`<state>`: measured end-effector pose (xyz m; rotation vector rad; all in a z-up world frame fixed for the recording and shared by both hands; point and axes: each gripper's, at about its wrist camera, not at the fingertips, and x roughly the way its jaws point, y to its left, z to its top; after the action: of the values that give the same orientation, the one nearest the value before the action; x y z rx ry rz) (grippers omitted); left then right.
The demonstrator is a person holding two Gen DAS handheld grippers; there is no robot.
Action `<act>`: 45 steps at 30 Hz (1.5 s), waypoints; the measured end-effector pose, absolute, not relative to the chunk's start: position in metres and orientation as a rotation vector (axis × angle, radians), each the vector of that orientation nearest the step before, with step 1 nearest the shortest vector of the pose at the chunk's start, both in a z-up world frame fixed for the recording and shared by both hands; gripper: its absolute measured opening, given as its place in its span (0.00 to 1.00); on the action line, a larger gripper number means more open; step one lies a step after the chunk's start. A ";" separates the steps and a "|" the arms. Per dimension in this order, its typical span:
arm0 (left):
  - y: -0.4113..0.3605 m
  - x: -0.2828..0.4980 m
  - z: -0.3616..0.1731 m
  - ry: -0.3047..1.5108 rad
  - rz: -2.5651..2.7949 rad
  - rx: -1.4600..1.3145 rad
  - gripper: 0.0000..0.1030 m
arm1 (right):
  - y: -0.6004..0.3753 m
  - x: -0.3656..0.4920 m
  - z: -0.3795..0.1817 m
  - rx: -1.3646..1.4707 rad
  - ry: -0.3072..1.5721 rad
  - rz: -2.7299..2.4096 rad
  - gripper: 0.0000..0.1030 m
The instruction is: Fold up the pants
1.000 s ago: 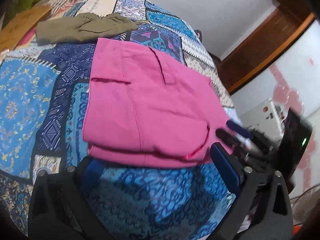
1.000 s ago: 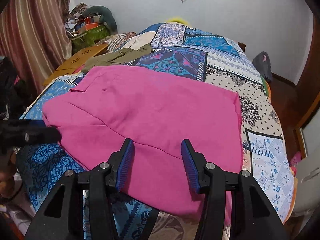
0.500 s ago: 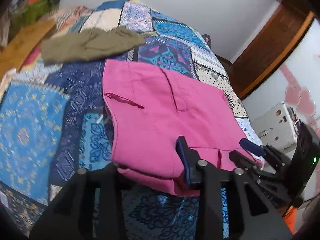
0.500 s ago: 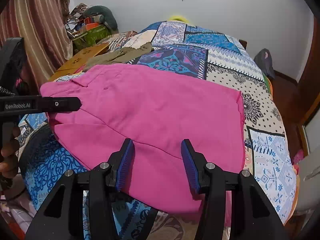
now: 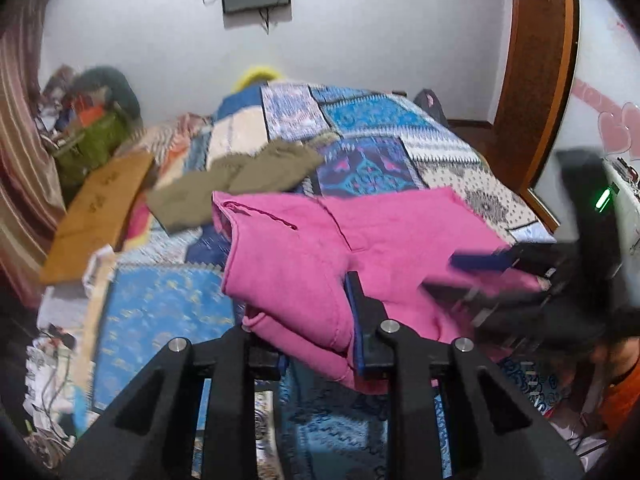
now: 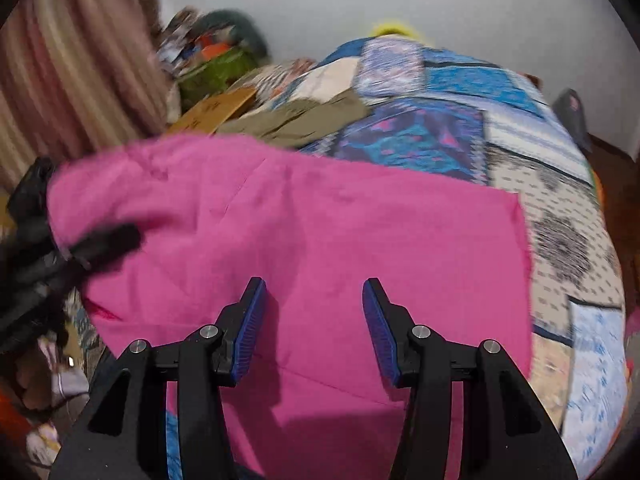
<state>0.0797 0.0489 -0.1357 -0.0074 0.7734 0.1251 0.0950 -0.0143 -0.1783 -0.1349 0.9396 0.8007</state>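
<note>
Two grippers at pink pants (image 6: 320,232), lying partly folded on patchwork bedspread (image 6: 560,208); left gripper (image 5: 312,344) has just been closing, jaws now narrow, pinching lifted waist-end fold of pants; right gripper (image 6: 312,332) half open, hovering over leg-end cloth, gripping nothing; olive garment (image 5: 240,180) lies beyond; step in hand, judged: carrying waist end over for next fold; next move needs right gripper to pin or grasp cloth, keeping layers aligned.

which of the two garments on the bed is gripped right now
The pink pants: the left gripper has just closed on their bunched near edge. The olive garment lies untouched farther back on the quilt.
</note>
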 end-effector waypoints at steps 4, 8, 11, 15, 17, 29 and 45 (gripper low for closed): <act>0.042 0.076 -0.120 0.729 0.116 0.035 0.22 | 0.000 0.086 -0.181 -0.167 0.938 0.853 0.45; 0.030 0.079 -0.116 0.710 0.112 0.098 0.22 | -0.013 0.086 -0.174 -0.142 0.931 0.839 0.45; 0.021 0.081 -0.111 0.697 0.095 0.137 0.22 | -0.040 0.082 -0.165 -0.096 0.910 0.803 0.45; 0.008 0.083 -0.105 0.686 0.075 0.177 0.22 | -0.090 0.075 -0.161 -0.072 0.889 0.690 0.45; -0.001 0.084 -0.103 0.682 0.054 0.192 0.22 | -0.109 0.072 -0.163 -0.079 0.892 0.633 0.45; -0.053 0.114 -0.100 0.703 -0.097 0.178 0.22 | -0.139 0.077 -0.194 0.026 0.946 0.583 0.45; -0.109 0.165 -0.157 0.948 -0.294 0.059 0.22 | -0.162 0.069 -0.189 0.065 0.932 0.540 0.45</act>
<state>0.1653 -0.1092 -0.1571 0.0590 0.9478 -0.2940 0.0690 -0.1620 -0.1892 0.0650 0.9320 0.5399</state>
